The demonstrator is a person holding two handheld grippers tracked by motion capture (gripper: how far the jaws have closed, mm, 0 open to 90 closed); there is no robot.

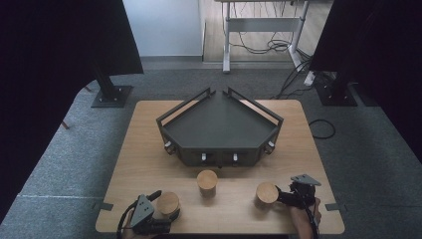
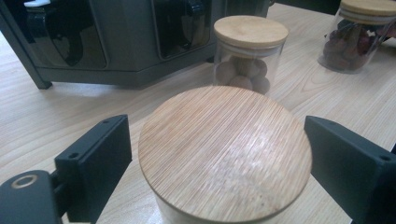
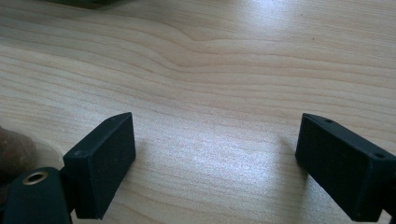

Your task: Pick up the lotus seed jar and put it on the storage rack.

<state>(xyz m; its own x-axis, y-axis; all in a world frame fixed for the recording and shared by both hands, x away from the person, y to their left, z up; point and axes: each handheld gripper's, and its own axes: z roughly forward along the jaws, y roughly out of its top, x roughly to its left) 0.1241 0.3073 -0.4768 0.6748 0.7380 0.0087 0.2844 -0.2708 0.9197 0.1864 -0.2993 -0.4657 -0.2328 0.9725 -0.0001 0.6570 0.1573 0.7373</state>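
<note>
I saw three lidded glass jars standing upright in a row along the near side of the wooden table [image 1: 149,149], in front of a dark five-sided tray [image 1: 219,124]. My left gripper [image 1: 149,215] sat at the near left corner with the left jar [image 2: 224,154] directly between its jaws. A thin gap remained on each side of the bamboo lid, so the pads straddled it without pressing. The jar's long axis ran vertically, across the line of the jaws. My right gripper [image 1: 293,195] lay just right of the right jar [image 1: 267,193], jaws parted over bare wood and holding nothing. The middle jar [image 1: 207,181] stood apart from both. The left hand was clearly nearer a grasp; I judged it needed only to close.
</note>
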